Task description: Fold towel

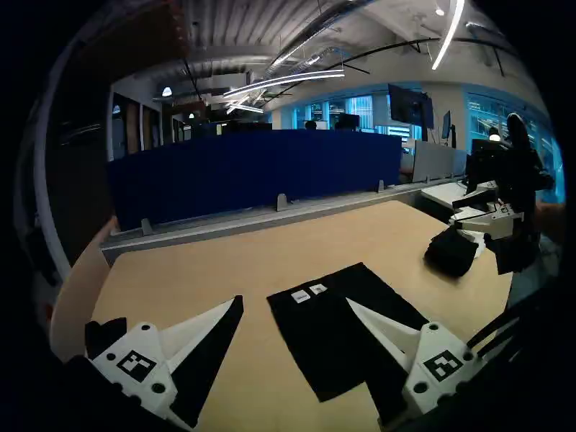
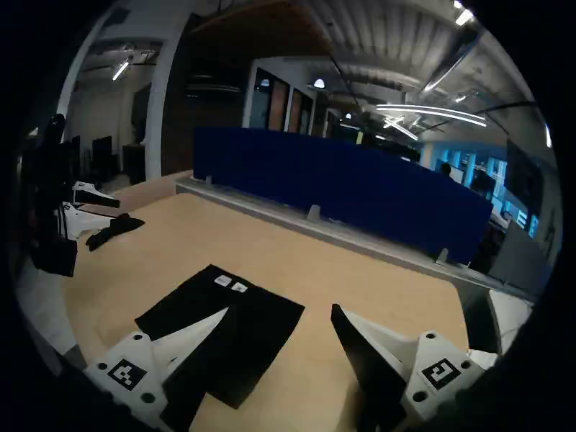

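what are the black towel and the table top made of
Black towel: matte fabric, probably cotton; lies limp and flat, white tags at one edge. Table top: pale wood or wood-look laminate, smooth, faintly glossy; can't tell which.

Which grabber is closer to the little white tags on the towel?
Left, I think. The tags lie right between the left gripper's open fingertips. For the right gripper, they lie a bit beyond its left fingertip, off to the side of its gap.
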### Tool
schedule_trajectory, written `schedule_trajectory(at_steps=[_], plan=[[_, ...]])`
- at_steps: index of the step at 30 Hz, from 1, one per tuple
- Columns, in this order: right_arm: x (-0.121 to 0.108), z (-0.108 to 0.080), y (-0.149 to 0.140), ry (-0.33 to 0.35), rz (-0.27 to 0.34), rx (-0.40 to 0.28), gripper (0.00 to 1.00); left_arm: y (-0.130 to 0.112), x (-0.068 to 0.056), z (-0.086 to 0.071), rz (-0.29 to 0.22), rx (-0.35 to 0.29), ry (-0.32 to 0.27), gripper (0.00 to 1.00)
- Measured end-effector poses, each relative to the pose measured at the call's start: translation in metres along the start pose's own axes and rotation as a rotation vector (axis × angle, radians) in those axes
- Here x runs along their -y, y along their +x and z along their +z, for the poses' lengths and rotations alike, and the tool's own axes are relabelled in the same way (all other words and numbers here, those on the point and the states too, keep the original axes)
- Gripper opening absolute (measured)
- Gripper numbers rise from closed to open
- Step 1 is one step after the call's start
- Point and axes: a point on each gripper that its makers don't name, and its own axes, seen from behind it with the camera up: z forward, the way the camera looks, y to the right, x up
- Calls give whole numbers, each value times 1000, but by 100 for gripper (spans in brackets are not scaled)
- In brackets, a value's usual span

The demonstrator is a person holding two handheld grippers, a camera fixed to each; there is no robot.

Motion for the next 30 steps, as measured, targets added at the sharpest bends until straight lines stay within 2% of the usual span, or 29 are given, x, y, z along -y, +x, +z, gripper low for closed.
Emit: schedule_trajectory(at_steps=[8,23,30], plan=[[9,17,-35,4,-10,37,100,-45,-9,13,18,73,-32,95],[37,37,-111,64,-46,176,100,-115,-27,26,79,213,-101,95],[49,42,-141,94,-55,235,100,-143,-34,32,83,274,-128,95]])
